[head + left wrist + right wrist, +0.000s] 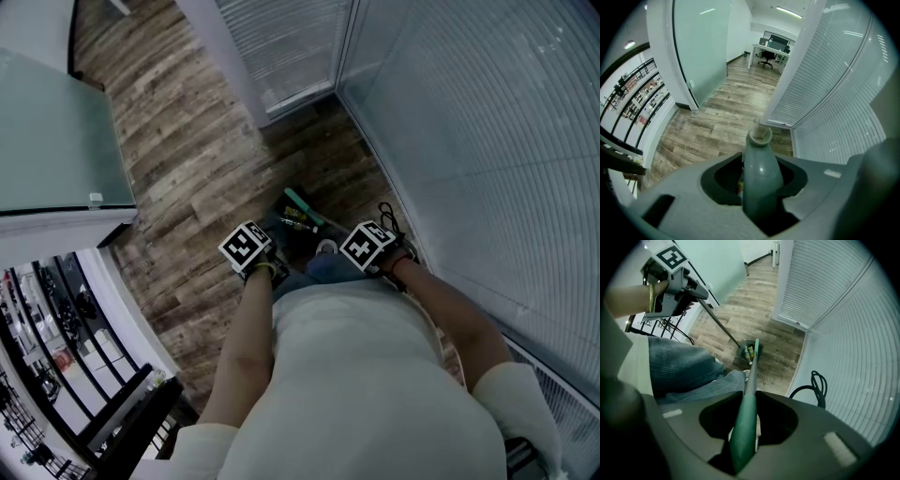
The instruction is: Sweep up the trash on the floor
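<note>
My left gripper [248, 249] is shut on the grey top end of the dustpan handle [759, 164], which fills the gap between its jaws. From it a thin dark pole [719, 326] slants down to the dark dustpan [746, 350] on the wooden floor. Small yellow and green bits of trash [749, 352] lie in the pan [292, 225]. My right gripper [368, 246] is shut on the green broom handle [744, 420]. The broom runs down to the pan, its green head [302, 203] at the pan's far side. In the right gripper view the left gripper [670, 282] shows at upper left.
A black coiled cable [813, 384] lies by the glass wall with blinds [487, 141] on the right. A frosted glass panel [47, 141] and a railing [103, 412] stand to the left. The person's jeans leg [684, 371] is close to the pan. Desk and chairs [771, 49] far off.
</note>
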